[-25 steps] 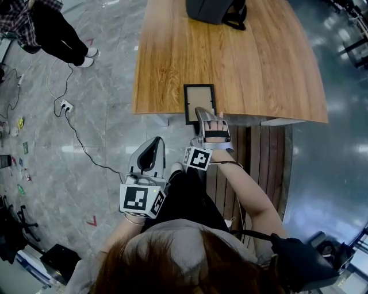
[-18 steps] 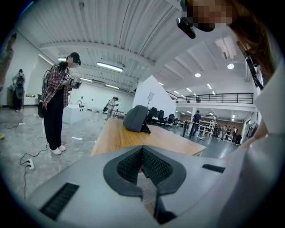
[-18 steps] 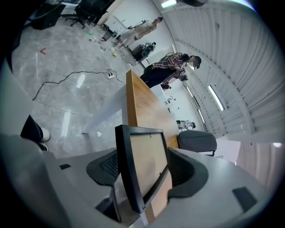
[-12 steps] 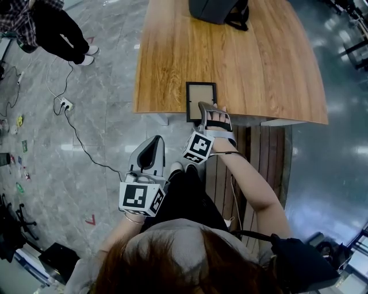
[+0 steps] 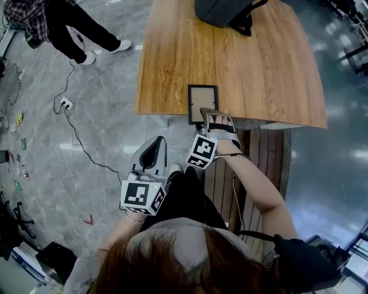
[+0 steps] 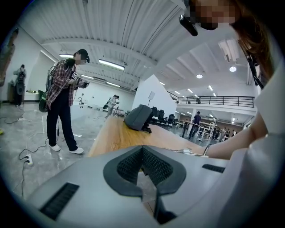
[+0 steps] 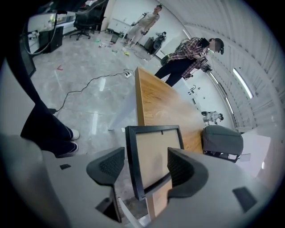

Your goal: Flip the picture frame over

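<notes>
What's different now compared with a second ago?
The right gripper has just opened its jaws wide, letting go of the black-rimmed picture frame; it lies flat at the edge of the wooden table, loose between them. The left gripper stayed shut and idle, and the dark bag did not move.

right tongs (image 7: 146,163) just opened; picture frame (image 7: 153,149) between, seemingly untouched

The picture frame (image 5: 203,103) is black with tan backing, the table (image 5: 259,63) wood-grained brown.

Left tool (image 5: 156,143) and right tool (image 5: 210,113): grey, with black-and-white marker cubes (image 5: 141,197).
</notes>
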`<state>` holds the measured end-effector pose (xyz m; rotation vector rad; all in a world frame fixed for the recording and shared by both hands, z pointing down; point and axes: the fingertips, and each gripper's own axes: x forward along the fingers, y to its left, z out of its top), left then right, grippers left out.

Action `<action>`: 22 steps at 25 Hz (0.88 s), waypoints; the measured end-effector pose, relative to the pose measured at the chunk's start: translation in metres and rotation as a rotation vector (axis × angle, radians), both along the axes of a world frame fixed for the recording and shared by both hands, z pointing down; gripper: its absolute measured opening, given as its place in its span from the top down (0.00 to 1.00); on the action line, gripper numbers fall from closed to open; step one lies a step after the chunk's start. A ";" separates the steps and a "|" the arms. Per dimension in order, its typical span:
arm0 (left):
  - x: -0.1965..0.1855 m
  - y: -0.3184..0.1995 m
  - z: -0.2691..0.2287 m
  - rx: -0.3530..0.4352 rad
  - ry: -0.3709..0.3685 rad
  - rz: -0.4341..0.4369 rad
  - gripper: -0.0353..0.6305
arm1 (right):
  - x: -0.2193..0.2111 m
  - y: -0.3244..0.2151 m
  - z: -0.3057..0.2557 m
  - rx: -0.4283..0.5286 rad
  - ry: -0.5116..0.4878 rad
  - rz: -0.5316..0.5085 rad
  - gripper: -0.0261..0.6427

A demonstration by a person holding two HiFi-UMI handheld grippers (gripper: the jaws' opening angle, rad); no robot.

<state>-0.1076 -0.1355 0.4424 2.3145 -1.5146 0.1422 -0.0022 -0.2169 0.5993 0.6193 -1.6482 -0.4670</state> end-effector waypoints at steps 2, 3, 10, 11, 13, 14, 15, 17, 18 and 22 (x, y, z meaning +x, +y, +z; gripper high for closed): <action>0.000 -0.002 -0.002 0.004 0.004 -0.005 0.94 | 0.005 -0.008 -0.005 0.026 -0.002 0.011 0.53; 0.001 -0.002 -0.003 0.008 0.005 -0.006 0.94 | 0.008 -0.013 -0.008 0.044 -0.013 0.023 0.53; 0.004 -0.002 -0.010 0.024 0.010 -0.013 0.94 | 0.008 -0.015 -0.022 0.047 -0.179 0.144 0.53; 0.004 -0.002 -0.012 0.028 0.011 -0.015 0.94 | 0.010 -0.011 -0.028 0.056 -0.232 0.178 0.53; 0.003 -0.002 -0.016 0.037 0.013 -0.021 0.94 | 0.013 -0.002 -0.051 0.086 -0.395 0.265 0.53; 0.001 -0.002 -0.019 0.042 0.015 -0.026 0.94 | 0.013 0.003 -0.069 0.101 -0.508 0.303 0.53; -0.001 -0.003 -0.022 0.049 0.017 -0.031 0.94 | 0.011 0.008 -0.090 0.121 -0.630 0.330 0.53; -0.002 -0.007 -0.032 0.071 0.025 -0.039 0.94 | 0.009 0.017 -0.142 0.197 -0.849 0.346 0.53; -0.001 -0.010 -0.039 0.089 0.031 -0.041 0.94 | 0.009 0.021 -0.169 0.241 -0.942 0.344 0.53; 0.009 -0.020 -0.076 0.175 0.062 -0.027 0.94 | 0.019 0.041 -0.260 0.319 -1.317 0.335 0.65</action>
